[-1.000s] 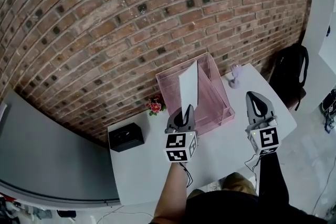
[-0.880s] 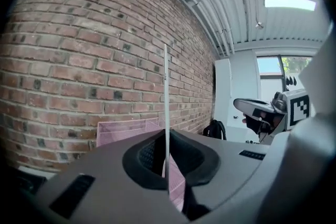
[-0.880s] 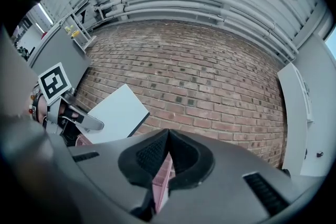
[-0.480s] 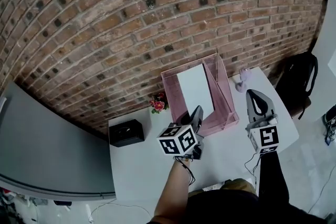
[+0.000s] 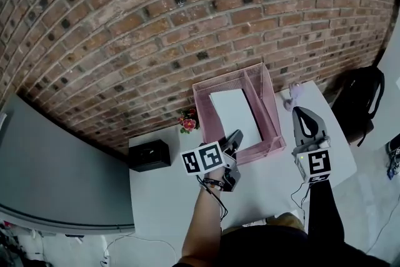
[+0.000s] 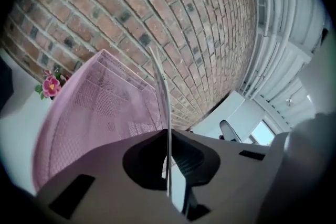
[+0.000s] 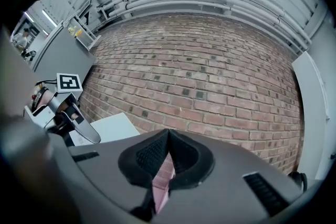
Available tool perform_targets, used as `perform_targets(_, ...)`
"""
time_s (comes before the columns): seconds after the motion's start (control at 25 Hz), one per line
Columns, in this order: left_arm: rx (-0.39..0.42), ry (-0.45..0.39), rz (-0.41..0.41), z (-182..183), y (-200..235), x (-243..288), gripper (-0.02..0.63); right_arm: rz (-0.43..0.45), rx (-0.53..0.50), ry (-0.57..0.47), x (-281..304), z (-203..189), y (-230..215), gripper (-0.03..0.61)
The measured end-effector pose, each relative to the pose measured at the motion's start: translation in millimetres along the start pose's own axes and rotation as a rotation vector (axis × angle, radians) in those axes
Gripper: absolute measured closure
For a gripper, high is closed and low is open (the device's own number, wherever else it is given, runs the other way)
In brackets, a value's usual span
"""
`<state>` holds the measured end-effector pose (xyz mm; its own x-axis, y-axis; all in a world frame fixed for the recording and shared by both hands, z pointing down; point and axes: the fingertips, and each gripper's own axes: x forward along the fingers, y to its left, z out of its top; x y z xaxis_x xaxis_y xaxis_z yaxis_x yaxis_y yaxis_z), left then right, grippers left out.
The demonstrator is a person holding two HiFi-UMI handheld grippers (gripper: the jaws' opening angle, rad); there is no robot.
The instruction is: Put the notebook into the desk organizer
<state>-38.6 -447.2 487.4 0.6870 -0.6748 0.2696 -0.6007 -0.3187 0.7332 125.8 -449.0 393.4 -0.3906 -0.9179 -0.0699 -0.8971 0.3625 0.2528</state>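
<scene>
Holding notebook (image 5: 234,110): left gripper (image 5: 237,134) clamped on its edge, so it slots inside organizer (image 5: 205,112).
Right gripper (image 5: 300,113): closed, right of organizer, keeping clear.

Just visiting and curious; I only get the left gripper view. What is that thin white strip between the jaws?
Observer: A white notebook, held by the left gripper; the head view shows its broad cover.
Visitor: Is it inside that pink basket?
Observer: From above it lies within the wider left compartment of the desk organizer; a narrower one lies right of it.
Visitor: And the other gripper?
Observer: The right gripper hangs right of the organizer, off the notebook.
</scene>
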Motion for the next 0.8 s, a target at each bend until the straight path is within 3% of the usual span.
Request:
perform_targets(0.12, -0.043, 0.07, -0.059, -10, -6, 9, 0.594, 0.01, -0.007, -0.01, 5, 2, 0, 0.558)
perform_targets(0.32, 0.006, 0.188, -0.024, -29, -6, 23, 0.591, 0.018, -0.01, 0.005, 9, -1, -4, 0.558)
perform_targets(0.8, 0.307, 0.302, 0.183, -28, 6, 28, 0.537, 0.036, -0.02, 0.012, 17, -7, -1, 0.558)
